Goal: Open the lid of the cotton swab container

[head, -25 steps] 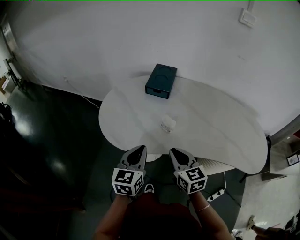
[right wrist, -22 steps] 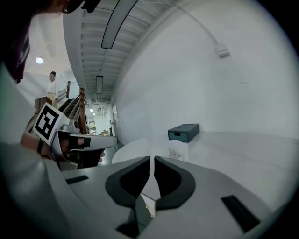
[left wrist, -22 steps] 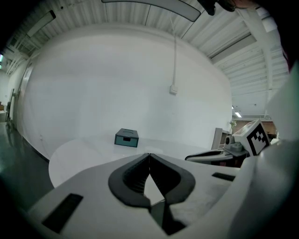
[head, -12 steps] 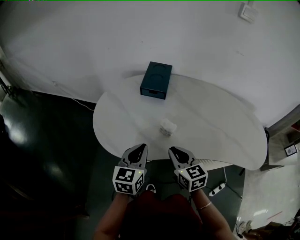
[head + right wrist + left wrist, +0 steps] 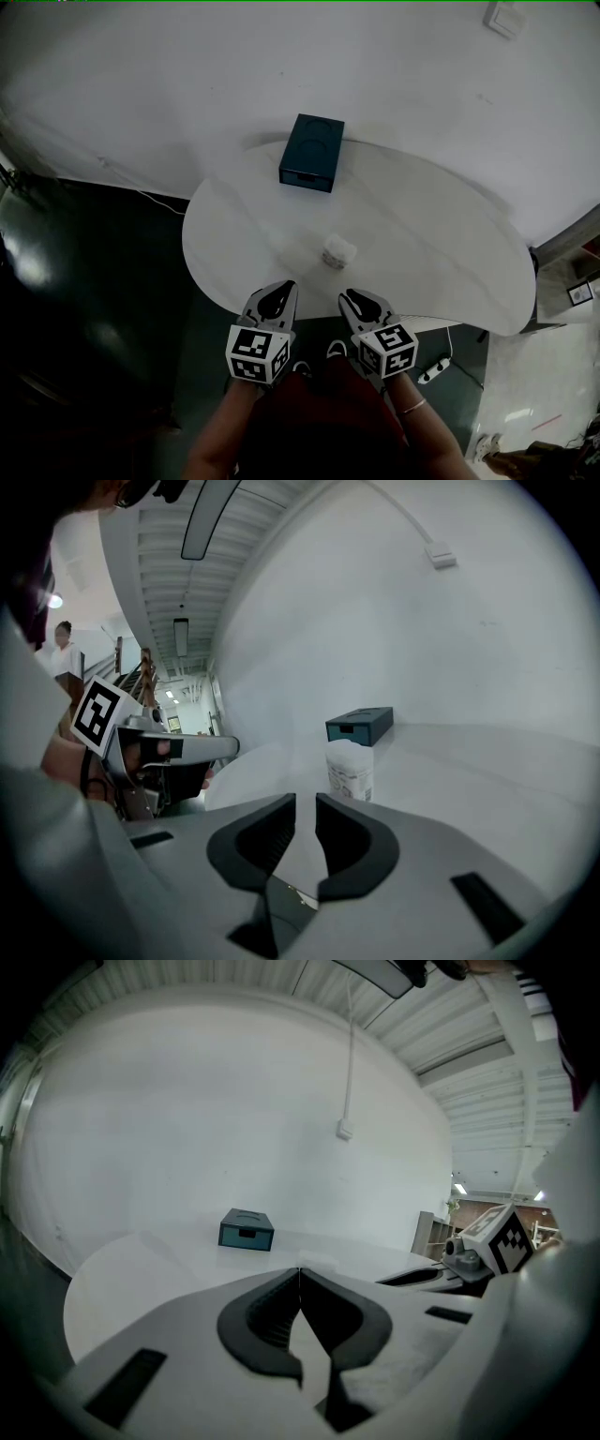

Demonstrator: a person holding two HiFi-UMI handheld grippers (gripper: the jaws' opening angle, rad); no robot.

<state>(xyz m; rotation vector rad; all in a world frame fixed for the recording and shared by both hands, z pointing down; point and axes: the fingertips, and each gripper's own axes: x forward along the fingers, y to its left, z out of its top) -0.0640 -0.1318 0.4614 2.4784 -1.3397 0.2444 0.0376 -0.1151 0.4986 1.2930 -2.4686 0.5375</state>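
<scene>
right tongs (image 5: 305,808) had just cracked apart, nothing between them; left tongs (image 5: 300,1277) pressed together. small white plastic cotton swab container (image 5: 338,251) sat mid white tabletop (image 5: 441,267), lid apparently on, untouched: pre-grasp only.

I can read no word, number or brand anywhere here. The cotton swab container (image 5: 350,771) on the surface (image 5: 487,772) carries faint print on its side, too small for me to make out.
</scene>
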